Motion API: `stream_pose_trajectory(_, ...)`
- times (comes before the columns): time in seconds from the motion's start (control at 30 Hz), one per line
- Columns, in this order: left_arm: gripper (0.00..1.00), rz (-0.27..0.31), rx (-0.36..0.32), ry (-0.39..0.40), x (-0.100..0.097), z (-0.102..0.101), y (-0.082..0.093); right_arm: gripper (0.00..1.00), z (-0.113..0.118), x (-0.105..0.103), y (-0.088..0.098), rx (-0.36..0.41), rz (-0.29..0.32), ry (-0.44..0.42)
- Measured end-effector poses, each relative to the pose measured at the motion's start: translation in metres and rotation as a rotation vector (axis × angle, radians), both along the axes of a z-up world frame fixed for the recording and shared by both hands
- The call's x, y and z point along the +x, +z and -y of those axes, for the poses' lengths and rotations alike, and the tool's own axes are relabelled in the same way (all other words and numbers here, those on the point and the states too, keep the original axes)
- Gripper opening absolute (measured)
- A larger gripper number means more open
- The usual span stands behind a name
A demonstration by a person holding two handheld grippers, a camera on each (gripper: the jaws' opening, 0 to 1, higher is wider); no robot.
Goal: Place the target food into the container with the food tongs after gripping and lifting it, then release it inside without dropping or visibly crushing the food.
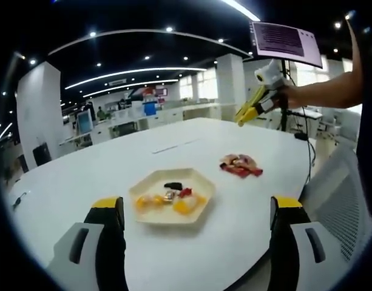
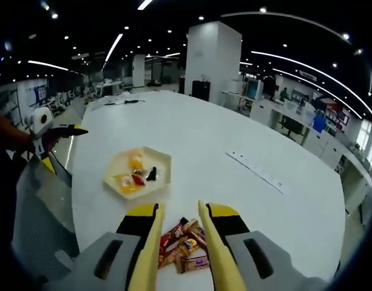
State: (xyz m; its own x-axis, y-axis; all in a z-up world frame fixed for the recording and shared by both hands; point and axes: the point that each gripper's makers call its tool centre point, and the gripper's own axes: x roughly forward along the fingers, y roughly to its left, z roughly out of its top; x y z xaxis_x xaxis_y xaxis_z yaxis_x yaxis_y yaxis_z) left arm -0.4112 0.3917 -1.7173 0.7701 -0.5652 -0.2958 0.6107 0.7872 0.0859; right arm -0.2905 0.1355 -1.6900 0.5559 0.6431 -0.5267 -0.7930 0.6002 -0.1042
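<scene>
In the left gripper view, my left tool (image 1: pixel 198 212) stands wide open above the near edge of the white bench (image 1: pixel 113 163) and holds nothing. Between its two jaws I see the hexagon tray (image 1: pixel 172 195), which I judge is the container. It lies close to that near edge and already holds some yellow, red and dark pieces; what kind of food they are, I cannot make out. Further along the bench lies a small pile of wrapped snacks (image 1: pixel 240 165), well apart from the tray. The right tool (image 1: pixel 253 109) is raised high over the far side, with yellow tongs in it. I think it is lifted there to come down on the pile.

In the right gripper view, the right tool (image 2: pixel 181 212) has the two yellow arms of the food tongs (image 2: pixel 152 254) running along its jaws. The arms stand a little apart, directly over the snack pile (image 2: pixel 184 245), and I cannot tell if they touch any packet. The lower packets are cut off by the jaws. The tray (image 2: pixel 164 159) lies beyond, toward the bench edge where the left tool (image 2: pixel 55 130) waits.
</scene>
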Motion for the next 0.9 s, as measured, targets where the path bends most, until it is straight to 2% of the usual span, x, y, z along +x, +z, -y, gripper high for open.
stream_pose_trajectory(0.2, 0.95, -0.014, -0.007, -0.011, -0.001, 0.002, -0.001, 0.3, 0.002, 0.008, -0.014, 0.004, 0.0, -0.035)
stream_pose_trajectory(0.37, 0.96, -0.001, 0.017, -0.003, 0.0, 0.001, -0.002, 0.3, 0.002, 0.006, -0.029, -0.001, -0.006, -0.057)
stream_pose_trajectory(0.57, 0.96, -0.008, 0.0, 0.008, 0.001, -0.001, -0.001, 0.3, -0.002, 0.001, -0.049, 0.025, -0.025, -0.098)
stream_pose_trajectory(0.7, 0.96, -0.01, 0.0, 0.004, 0.001, 0.0, -0.001, 0.29, -0.007, -0.001, -0.061, -0.009, 0.022, -0.088)
stream_pose_trajectory(0.9, 0.95, -0.01, 0.001, 0.007, 0.001, 0.0, -0.001, 0.3, -0.015, -0.003, -0.086, -0.025, 0.004, -0.126)
